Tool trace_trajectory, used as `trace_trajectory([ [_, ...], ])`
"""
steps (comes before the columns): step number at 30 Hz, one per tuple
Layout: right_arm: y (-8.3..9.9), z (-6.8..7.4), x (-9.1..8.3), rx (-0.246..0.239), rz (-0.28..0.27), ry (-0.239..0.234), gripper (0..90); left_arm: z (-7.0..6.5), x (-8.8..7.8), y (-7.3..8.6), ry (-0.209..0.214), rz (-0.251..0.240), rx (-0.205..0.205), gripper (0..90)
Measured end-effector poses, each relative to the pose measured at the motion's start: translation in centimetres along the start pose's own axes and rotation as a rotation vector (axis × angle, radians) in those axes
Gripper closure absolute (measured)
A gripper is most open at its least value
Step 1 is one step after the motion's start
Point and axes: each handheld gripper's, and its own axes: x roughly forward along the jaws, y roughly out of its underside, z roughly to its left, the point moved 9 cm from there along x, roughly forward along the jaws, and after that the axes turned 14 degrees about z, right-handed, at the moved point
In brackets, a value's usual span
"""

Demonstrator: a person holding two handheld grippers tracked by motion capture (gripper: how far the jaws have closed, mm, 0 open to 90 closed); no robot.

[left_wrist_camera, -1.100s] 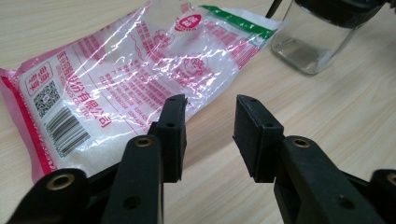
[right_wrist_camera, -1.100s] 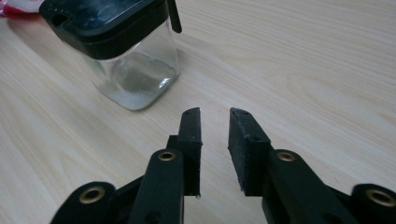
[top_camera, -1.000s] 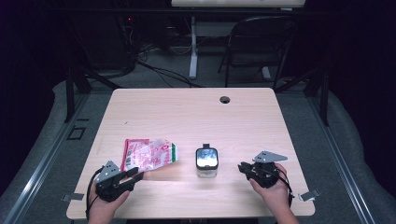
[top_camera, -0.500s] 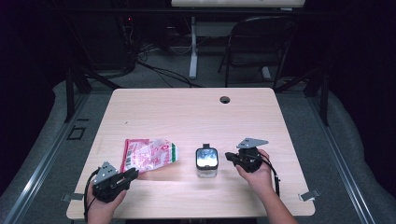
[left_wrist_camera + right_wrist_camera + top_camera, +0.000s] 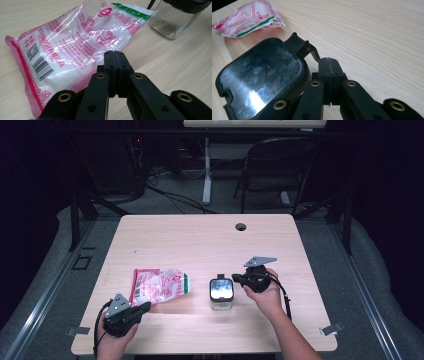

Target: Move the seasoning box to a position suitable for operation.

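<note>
Up close, the left tongs (image 5: 115,53), pressed together empty, reveal a barcode on the pink bag (image 5: 75,42); right tongs (image 5: 329,61) likewise closed.

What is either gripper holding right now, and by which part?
Nothing. The left gripper is shut with nothing between its jaws, just short of the pink-and-clear plastic bag of white granules; the right gripper is shut empty beside the black-lidded clear jar.

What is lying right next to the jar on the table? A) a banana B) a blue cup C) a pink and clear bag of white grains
C: the bag with pink print lies flat on the table, just left of the black-lidded jar.
</note>
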Motion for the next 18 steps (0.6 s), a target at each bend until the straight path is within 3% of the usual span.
trace_trajectory([
  [7, -1.6, 0.7, -0.8, -0.008, -0.036, -0.02, 90.0, -0.6, 0.2, -0.1, 0.002, 0.004, 0.027, 89.7],
  [13, -2.0, 1.2, -0.6, -0.027, 0.009, -0.028, 89.3, -0.8, 0.3, -0.2, 0.007, 0.009, 0.033, 89.7],
  [18, -1.8, 1.6, -0.6, -0.03, 0.012, -0.032, 90.0, -1.0, 0.4, -0.2, 0.006, 0.007, 0.041, 89.7],
])
